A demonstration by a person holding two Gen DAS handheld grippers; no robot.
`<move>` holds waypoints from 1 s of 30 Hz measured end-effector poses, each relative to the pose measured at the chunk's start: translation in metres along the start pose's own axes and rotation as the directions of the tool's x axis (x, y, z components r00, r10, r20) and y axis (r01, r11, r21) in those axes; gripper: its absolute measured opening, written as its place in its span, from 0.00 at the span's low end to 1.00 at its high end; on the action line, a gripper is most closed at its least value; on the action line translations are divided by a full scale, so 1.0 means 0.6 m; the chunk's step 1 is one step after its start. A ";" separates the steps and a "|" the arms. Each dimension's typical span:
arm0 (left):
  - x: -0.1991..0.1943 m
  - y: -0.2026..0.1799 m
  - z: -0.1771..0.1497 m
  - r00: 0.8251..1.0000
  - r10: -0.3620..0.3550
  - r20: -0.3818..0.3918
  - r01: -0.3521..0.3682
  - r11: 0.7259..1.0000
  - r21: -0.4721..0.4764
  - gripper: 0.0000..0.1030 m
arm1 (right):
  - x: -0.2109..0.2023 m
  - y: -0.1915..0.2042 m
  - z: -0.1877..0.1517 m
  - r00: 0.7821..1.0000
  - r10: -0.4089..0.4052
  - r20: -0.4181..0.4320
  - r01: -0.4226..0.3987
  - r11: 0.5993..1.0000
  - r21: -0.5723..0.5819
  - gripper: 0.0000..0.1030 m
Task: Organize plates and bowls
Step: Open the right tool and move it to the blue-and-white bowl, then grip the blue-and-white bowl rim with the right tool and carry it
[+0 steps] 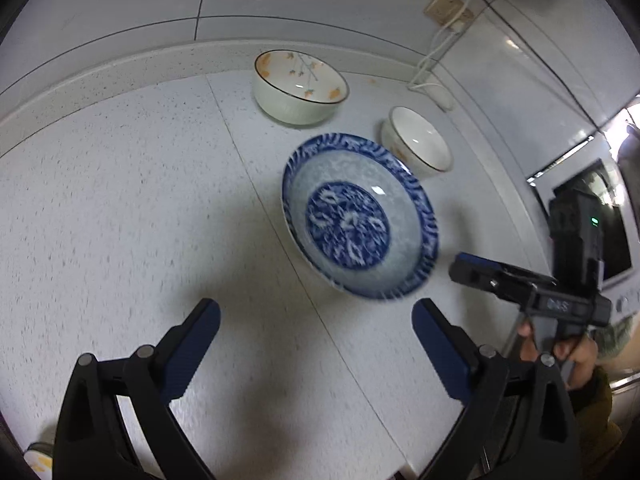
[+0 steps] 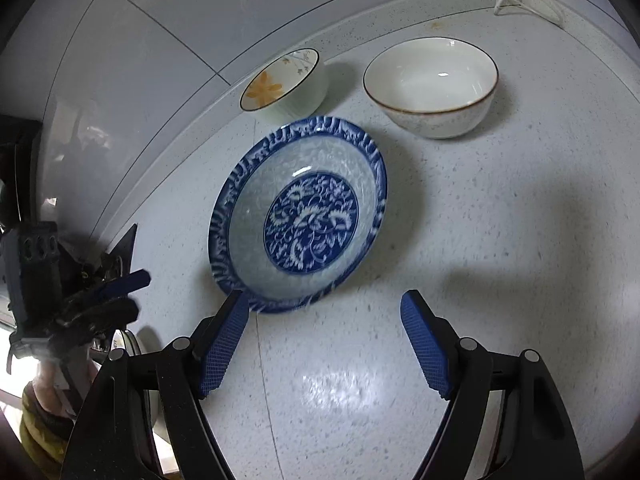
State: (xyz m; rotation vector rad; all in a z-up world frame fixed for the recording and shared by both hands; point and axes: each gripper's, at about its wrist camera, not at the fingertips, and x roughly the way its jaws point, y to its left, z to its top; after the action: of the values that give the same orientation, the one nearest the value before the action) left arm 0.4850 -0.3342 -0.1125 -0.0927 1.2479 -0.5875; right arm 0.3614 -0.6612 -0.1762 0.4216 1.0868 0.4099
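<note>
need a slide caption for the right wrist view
Open right gripper poised over a blue plate on the counter, two bowls behind it.

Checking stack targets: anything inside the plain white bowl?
Nothing shows inside the plain white bowl: the right wrist view gives bare glossy interior down to the bottom. The near inner wall is hidden by the rim.

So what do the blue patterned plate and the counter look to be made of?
The blue plate: probably glazed ceramic or porcelain, going by its glossy highlight and printed floral pattern. The counter: looks like speckled solid-surface or engineered stone, with a smooth, semi-gloss sheen and a seam line.
</note>
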 end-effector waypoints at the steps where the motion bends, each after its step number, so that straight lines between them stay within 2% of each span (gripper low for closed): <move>1: 0.013 0.001 0.011 1.000 0.007 -0.008 -0.007 1.000 -0.005 0.95 | 0.004 -0.002 0.007 1.000 0.003 -0.002 -0.003 1.000 -0.002 0.72; 5: 0.056 0.006 0.043 0.998 0.049 -0.029 -0.050 0.998 -0.029 0.94 | 0.020 -0.008 0.033 1.000 0.004 -0.020 -0.004 1.000 -0.018 0.72; 8: 0.080 0.005 0.060 0.997 0.054 -0.046 -0.056 0.997 -0.048 0.94 | 0.032 -0.011 0.047 0.999 0.005 -0.037 -0.007 1.000 -0.030 0.72; 15: 0.124 -0.003 0.090 0.991 0.098 -0.091 -0.102 0.994 -0.040 0.93 | 0.057 -0.025 0.065 0.998 0.013 -0.068 -0.014 1.000 -0.020 0.72; 17: 0.134 -0.001 0.095 0.990 0.089 -0.106 -0.094 0.994 -0.049 0.85 | 0.063 -0.030 0.068 0.997 0.017 -0.076 -0.018 1.000 -0.012 0.72; 19: 0.149 0.002 0.100 0.987 0.079 -0.137 -0.088 0.994 -0.061 0.73 | 0.071 -0.030 0.072 0.996 0.014 -0.085 -0.016 1.000 -0.014 0.72; 24: 0.165 0.004 0.107 0.980 0.100 -0.170 -0.112 0.992 -0.062 0.66 | 0.080 -0.030 0.081 0.995 0.025 -0.093 -0.024 1.000 0.004 0.71; 27: 0.167 0.003 0.114 0.981 0.094 -0.170 -0.104 0.993 -0.052 0.62 | 0.088 -0.035 0.087 0.994 0.038 -0.100 -0.035 0.999 0.027 0.62; 29: 0.169 0.008 0.118 0.982 0.063 -0.178 -0.076 0.995 -0.069 0.54 | 0.093 -0.037 0.089 0.994 0.035 -0.108 -0.031 0.999 0.040 0.54; 30: 0.173 0.011 0.121 0.982 0.044 -0.185 -0.058 0.995 -0.075 0.47 | 0.095 -0.038 0.089 0.993 0.031 -0.113 -0.026 0.999 0.044 0.52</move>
State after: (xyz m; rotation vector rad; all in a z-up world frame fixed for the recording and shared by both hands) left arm 0.5730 -0.3946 -0.1803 -0.0749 1.4489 -0.5096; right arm 0.4355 -0.6583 -0.2096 0.4558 1.2027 0.4406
